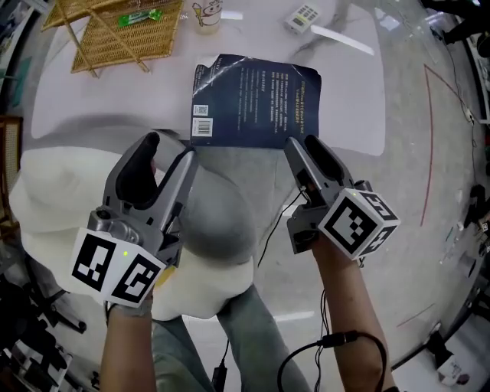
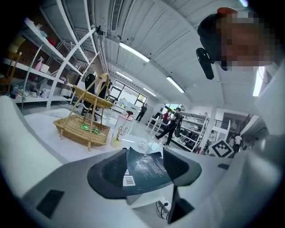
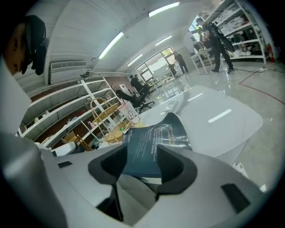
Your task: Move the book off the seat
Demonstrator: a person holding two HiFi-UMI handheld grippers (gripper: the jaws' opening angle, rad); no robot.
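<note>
A dark blue book (image 1: 256,99) lies flat, back cover up, on the white table (image 1: 352,107), its near edge at the table's edge. Below it is the grey seat cushion (image 1: 222,207) of a white chair, with nothing on it. My left gripper (image 1: 170,149) hovers over the seat's left side, jaws apart and empty; its view shows the book (image 2: 149,171) beyond its jaws. My right gripper (image 1: 305,145) points at the book's near right corner. Its jaws stand apart, and the book (image 3: 153,142) shows in the gap beyond them without the pads pressing on it.
A wicker basket (image 1: 126,31) holding a green packet (image 1: 139,17) stands at the table's far left. A cup (image 1: 207,14), a small remote (image 1: 304,15) and a white strip (image 1: 342,40) lie at the back. People stand far off in the room.
</note>
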